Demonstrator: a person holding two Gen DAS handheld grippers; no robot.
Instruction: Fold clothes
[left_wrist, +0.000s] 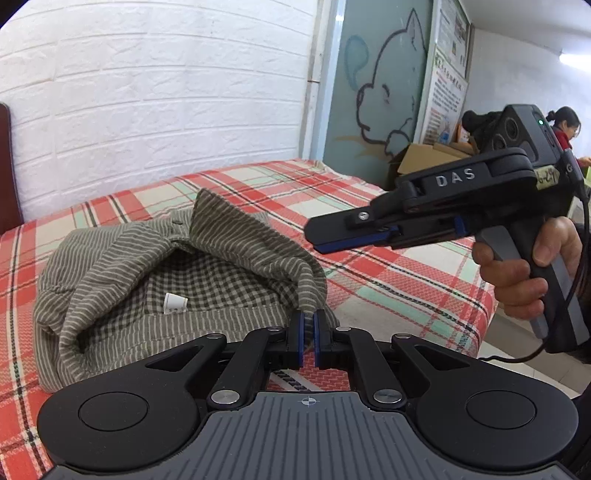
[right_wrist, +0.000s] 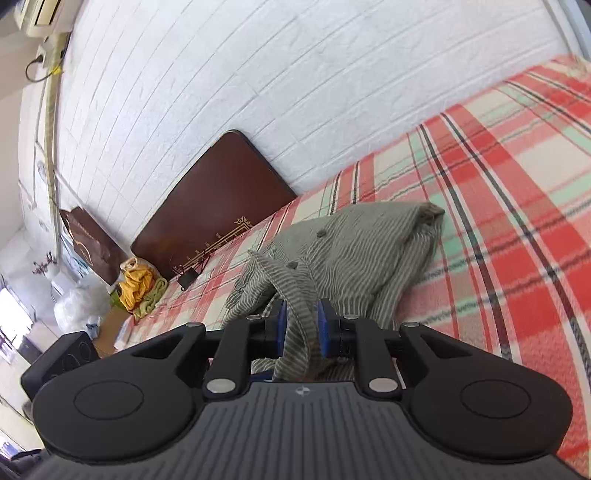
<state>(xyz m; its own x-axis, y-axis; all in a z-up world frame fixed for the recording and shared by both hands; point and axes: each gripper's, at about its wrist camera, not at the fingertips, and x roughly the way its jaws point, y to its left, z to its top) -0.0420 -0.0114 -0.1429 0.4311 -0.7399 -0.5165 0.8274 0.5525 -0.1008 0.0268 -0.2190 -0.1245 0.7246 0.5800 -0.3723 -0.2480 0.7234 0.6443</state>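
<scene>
White brick wall (left_wrist: 147, 92), plaid bed (left_wrist: 406, 280)

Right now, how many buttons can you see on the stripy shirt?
2, in the right wrist view: the upper button near the middle of the striped shirt, and the lower button just below and left of it. The folds may hide more.

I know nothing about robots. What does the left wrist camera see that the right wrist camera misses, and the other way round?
Only the left wrist view shows the right claw held up by a hand, the shirt's white label and a cat drawing. Only the right wrist view shows the dark headboard, a brown paper bag and a yellow cloth pile. Both show the striped shirt on the plaid bed cover and the white brick wall.
</scene>
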